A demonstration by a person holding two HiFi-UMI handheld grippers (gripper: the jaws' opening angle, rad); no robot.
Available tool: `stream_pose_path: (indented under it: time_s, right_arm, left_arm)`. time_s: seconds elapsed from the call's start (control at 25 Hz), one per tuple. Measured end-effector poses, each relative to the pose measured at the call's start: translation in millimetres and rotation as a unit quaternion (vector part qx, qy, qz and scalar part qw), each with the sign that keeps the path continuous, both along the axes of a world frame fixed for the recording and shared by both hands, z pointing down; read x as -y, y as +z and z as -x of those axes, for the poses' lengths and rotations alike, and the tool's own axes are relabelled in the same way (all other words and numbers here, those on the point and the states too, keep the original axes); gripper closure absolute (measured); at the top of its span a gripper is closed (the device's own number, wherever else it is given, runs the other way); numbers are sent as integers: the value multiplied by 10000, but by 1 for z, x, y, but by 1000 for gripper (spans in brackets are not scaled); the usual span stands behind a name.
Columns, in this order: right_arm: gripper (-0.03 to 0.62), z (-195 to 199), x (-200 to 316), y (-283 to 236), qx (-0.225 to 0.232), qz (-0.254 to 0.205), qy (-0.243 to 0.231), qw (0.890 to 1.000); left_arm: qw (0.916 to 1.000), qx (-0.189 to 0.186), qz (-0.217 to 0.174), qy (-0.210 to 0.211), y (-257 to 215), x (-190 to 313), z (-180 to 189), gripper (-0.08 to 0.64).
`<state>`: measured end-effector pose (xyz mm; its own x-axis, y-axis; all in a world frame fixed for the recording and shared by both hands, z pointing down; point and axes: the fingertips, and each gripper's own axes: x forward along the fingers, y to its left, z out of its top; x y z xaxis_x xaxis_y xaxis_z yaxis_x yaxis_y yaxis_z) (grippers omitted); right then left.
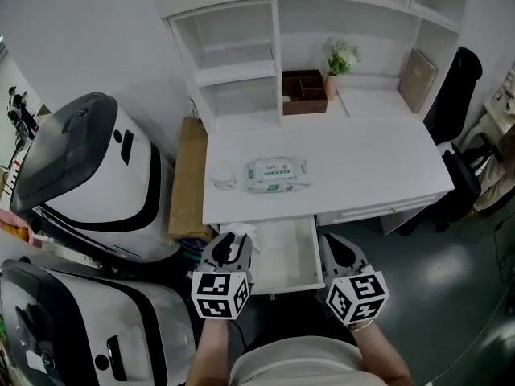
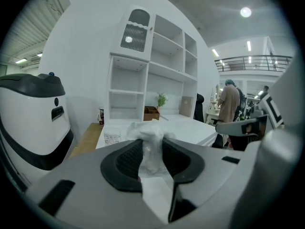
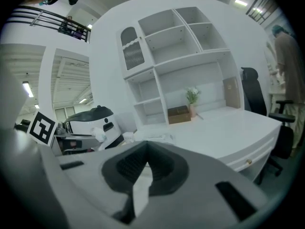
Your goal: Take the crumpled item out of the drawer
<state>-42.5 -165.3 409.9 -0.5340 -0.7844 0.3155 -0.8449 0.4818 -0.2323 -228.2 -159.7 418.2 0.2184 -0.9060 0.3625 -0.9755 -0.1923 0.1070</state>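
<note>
White, thin and partly see-through, the crumpled item [image 2: 151,136] looks like a wad of film or tissue. It bulges above the pads in loose folds, and a flat tail hangs below them. The left gripper [image 1: 228,252] is clenched on it, pinching only the wad's narrow middle. It holds the wad over the front left corner of the open drawer [image 1: 294,252], apparently clear of the inside. The right gripper [image 1: 342,256] hovers just off the drawer's front right corner, its jaws pressed together on nothing. The main risk, as I judge it, is the shallow pinch. So soft and slippery a wad could slide free on a quick swing and drop back into the drawer or past its front edge. The hanging tail might also catch on the drawer's rim. Beyond the drawer is the desk top [image 1: 362,159], where a pack of wipes [image 1: 277,174] lies. Careless placing there could nudge it.
</note>
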Motion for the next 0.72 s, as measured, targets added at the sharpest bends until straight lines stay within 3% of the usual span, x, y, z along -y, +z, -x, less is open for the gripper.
stream_pose_path:
  time_s: [0.72]
  right_arm:
    - [591,-4,-12,-2,-137,-56,89,9999]
  left_arm:
    - [10000,-83,-23,-51,-1,-17,4,445]
